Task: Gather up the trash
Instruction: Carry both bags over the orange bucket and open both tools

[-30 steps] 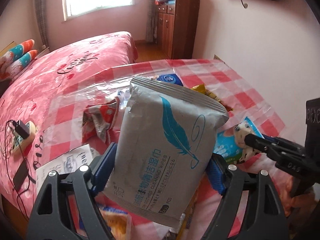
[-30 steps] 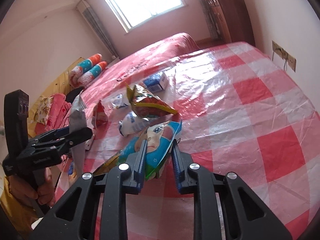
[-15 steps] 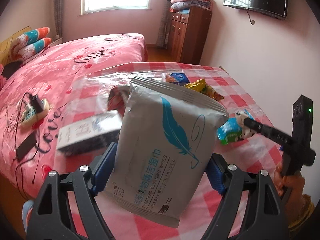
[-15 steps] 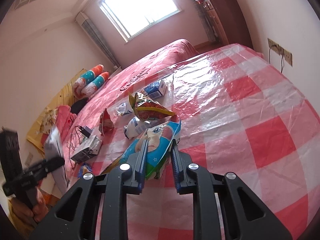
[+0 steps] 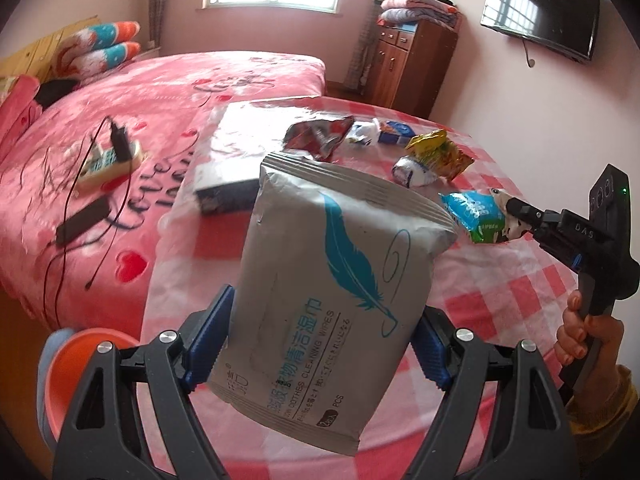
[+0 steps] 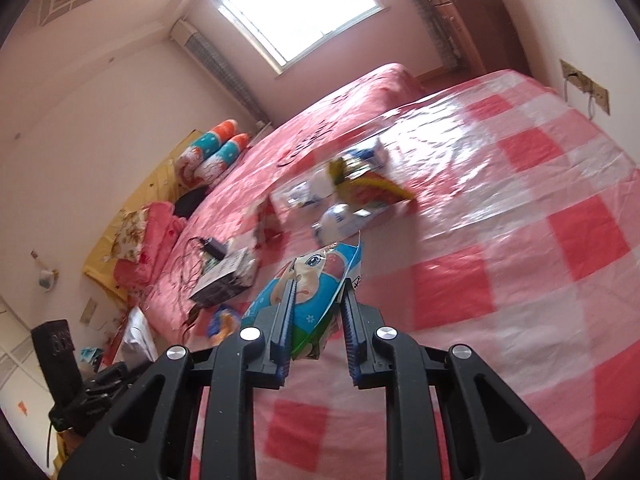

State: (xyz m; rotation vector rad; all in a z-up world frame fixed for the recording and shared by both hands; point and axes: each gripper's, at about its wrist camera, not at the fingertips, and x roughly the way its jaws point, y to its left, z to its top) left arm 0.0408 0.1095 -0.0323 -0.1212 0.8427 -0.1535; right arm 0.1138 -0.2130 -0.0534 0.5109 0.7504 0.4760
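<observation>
Left hand-held gripper (image 5: 326, 344) is clamped on a big grey wet-wipes pack (image 5: 336, 300) with a teal feather printed on it, blue pads pressing both side edges, pack standing up tilted in the air over the near edge of the bench (image 5: 500, 292). Right hand-held gripper (image 6: 316, 320) is pinched nearly closed on a small blue snack wrapper (image 6: 316, 280) with a cartoon face; the wrapper sticks up out of the fingers, off the checked cloth. In the left view you can see that same wrapper hanging from the other tool's tip, with the person's hand (image 5: 588, 336) on the handle.

Still lying on the bench further back: a red foil wrapper (image 5: 320, 136), a yellow chip bag (image 5: 438, 152), a crumpled white-and-blue wrapper (image 5: 412, 170) just beside it, and a small blue carton (image 5: 394, 132). A dark box (image 5: 224, 188) sits at the bench's left edge next to the bed (image 5: 160, 92). An orange bin (image 5: 76, 364) peeks in low on the left, below the left fingers.
</observation>
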